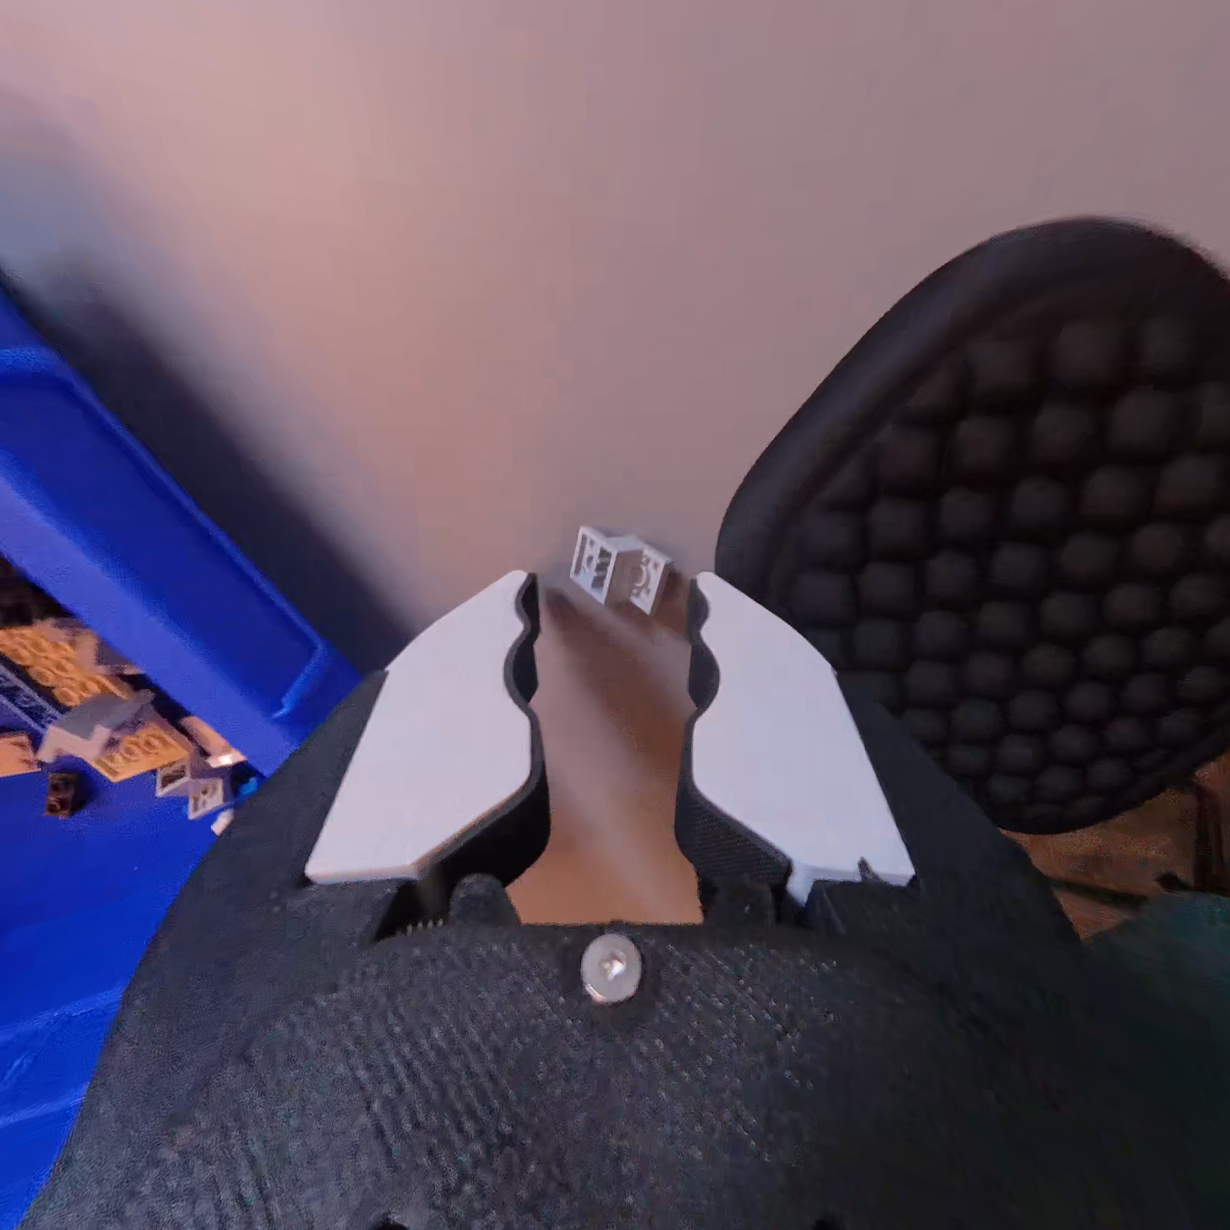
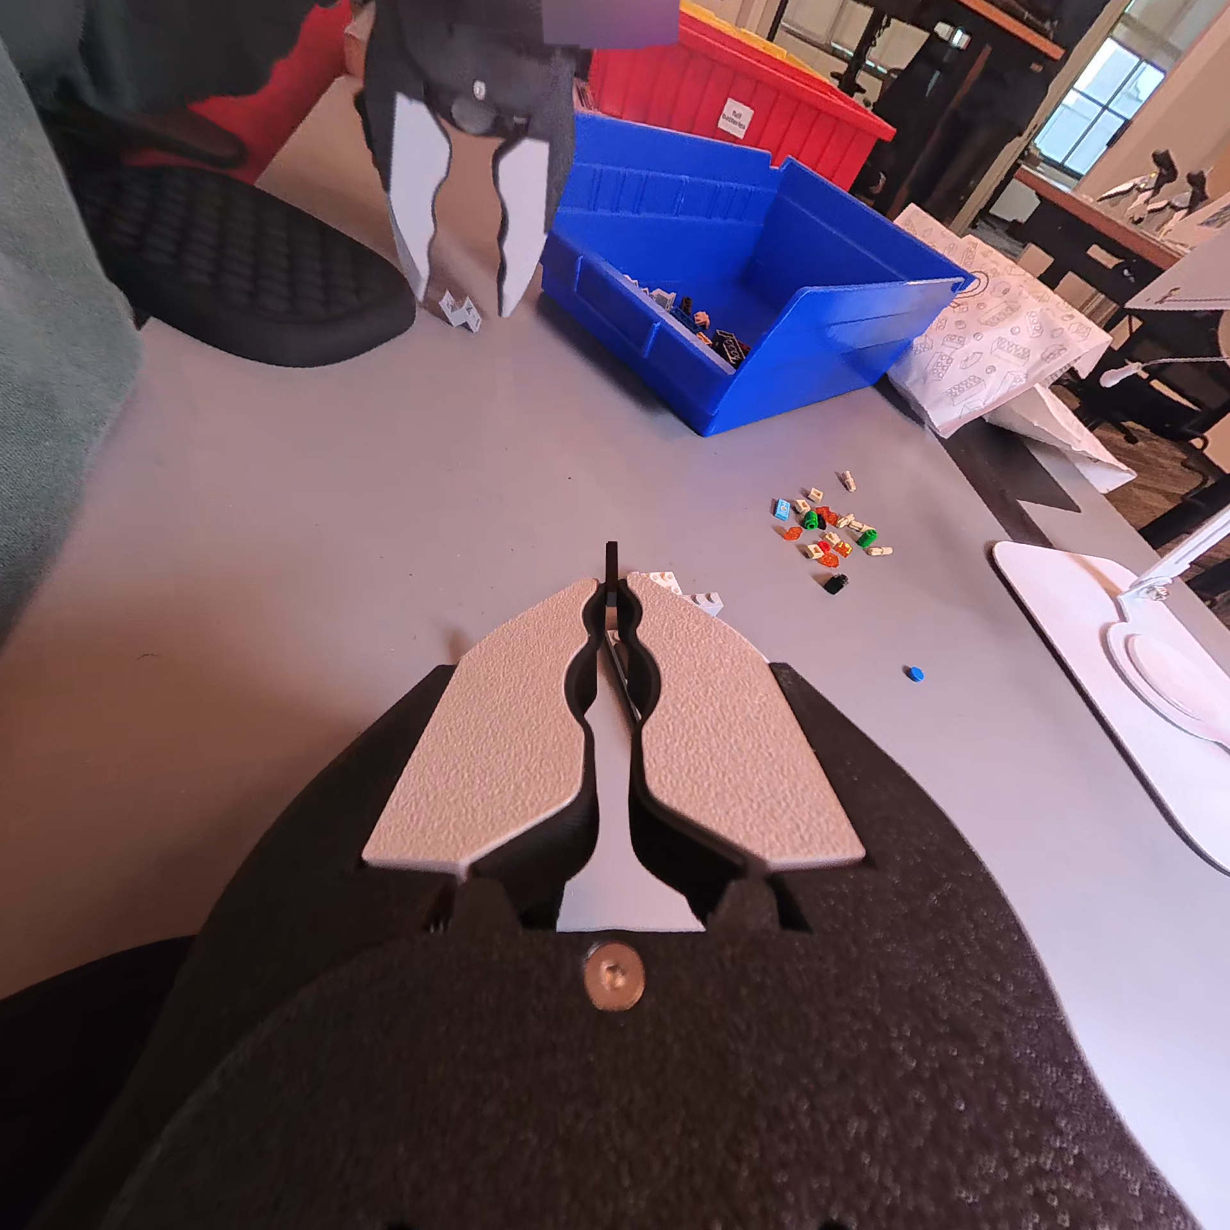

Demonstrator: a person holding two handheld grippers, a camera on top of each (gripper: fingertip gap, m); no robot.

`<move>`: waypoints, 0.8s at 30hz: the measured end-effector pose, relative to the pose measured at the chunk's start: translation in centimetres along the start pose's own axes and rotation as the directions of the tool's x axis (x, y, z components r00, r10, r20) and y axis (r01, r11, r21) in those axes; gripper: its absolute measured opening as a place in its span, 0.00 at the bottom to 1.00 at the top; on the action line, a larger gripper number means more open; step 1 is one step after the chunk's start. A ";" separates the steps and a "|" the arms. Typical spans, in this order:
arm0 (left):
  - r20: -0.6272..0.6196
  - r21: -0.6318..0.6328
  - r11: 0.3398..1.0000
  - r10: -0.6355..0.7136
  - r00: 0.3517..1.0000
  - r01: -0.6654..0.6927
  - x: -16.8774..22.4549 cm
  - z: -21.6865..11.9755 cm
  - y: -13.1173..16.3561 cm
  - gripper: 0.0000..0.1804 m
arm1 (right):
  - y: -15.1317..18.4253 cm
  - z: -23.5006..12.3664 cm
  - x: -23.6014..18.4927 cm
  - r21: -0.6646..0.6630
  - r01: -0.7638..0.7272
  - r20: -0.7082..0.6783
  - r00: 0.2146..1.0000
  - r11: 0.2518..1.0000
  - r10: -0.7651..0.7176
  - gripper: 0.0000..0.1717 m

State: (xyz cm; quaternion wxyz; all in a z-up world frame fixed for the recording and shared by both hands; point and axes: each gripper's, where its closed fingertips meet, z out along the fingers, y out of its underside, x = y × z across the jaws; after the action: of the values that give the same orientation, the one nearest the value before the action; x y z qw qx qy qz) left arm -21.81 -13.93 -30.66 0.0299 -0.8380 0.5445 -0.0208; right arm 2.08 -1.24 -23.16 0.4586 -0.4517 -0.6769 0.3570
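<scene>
Black and thin, a flat piece [image 2: 610,566] stood pinched upright between the right gripper's [image 2: 611,586] closed fingers. Left gripper [image 2: 464,293] hung spread — a small white brick [image 2: 460,311] lay loose between its tips, beside the blue bin [image 2: 832,373].

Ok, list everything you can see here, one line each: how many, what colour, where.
Table: one, grey, under everything.
Blue bin: one, far side of the table, mixed bricks inside.
Red bin: one, behind the blue bin.
White brick piece: one, on the table below the left gripper's tips, untouched.
Small loose pieces: a cluster, orange, green, tan, black, on the right.
Blue round stud: one, alone on the right.
Printed paper bag: one, white, right of the blue bin.
Black chair: one, at the left edge.
Left gripper: open.
Right gripper: shut on a thin black piece.
</scene>
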 end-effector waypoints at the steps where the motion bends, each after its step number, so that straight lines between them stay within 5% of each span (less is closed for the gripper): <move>1: -0.011 -0.022 1.000 -0.002 1.000 0.002 0.1 0.3 0.4 0.17 | 0.0 0.0 0.0 0.001 -0.003 0.001 1.000 1.000 0.003 0.02; 4: 0.042 0.040 0.998 0.049 0.998 -0.050 -0.4 -0.7 -0.8 0.10 | 0.0 0.0 0.0 0.006 -0.010 0.002 1.000 1.000 0.010 0.02; 7: 0.192 0.249 0.965 0.031 0.981 -0.080 -2.7 -4.4 -3.6 0.10 | -0.2 -0.1 0.1 0.024 -0.017 0.001 1.000 1.000 0.017 0.02; 12: 0.441 0.343 0.939 -0.197 0.876 0.038 -9.9 -8.3 -2.3 0.10 | -1.0 -0.5 0.0 0.070 0.005 -0.005 1.000 0.998 -0.005 0.02; 15: 0.419 0.305 0.938 -0.288 0.861 0.165 -11.6 -7.0 -0.8 0.34 | -1.2 -0.6 -0.1 0.079 0.022 -0.005 1.000 0.997 -0.022 0.02; 17: 0.382 0.306 0.935 -0.296 0.875 0.182 -11.5 -6.2 -0.9 0.40 | -0.9 -0.4 -0.2 0.065 0.027 -0.001 1.000 0.997 -0.027 0.02; 21: 0.384 0.343 0.926 -0.290 0.877 0.156 -11.7 -6.3 -2.0 0.41 | -0.6 -0.2 -0.5 0.053 0.031 0.007 0.999 0.998 -0.031 0.02; 24: 0.353 0.541 0.840 -0.259 0.899 0.030 -10.5 -8.3 -6.9 0.31 | -0.8 -0.3 -0.4 0.065 0.033 -0.002 0.999 0.997 -0.033 0.02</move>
State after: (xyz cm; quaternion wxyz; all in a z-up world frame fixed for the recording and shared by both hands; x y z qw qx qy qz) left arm -20.32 -1.73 -21.94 0.3688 -0.8225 0.4328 0.0070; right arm 2.20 -1.83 -22.45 0.4793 -0.4254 -0.6720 0.3710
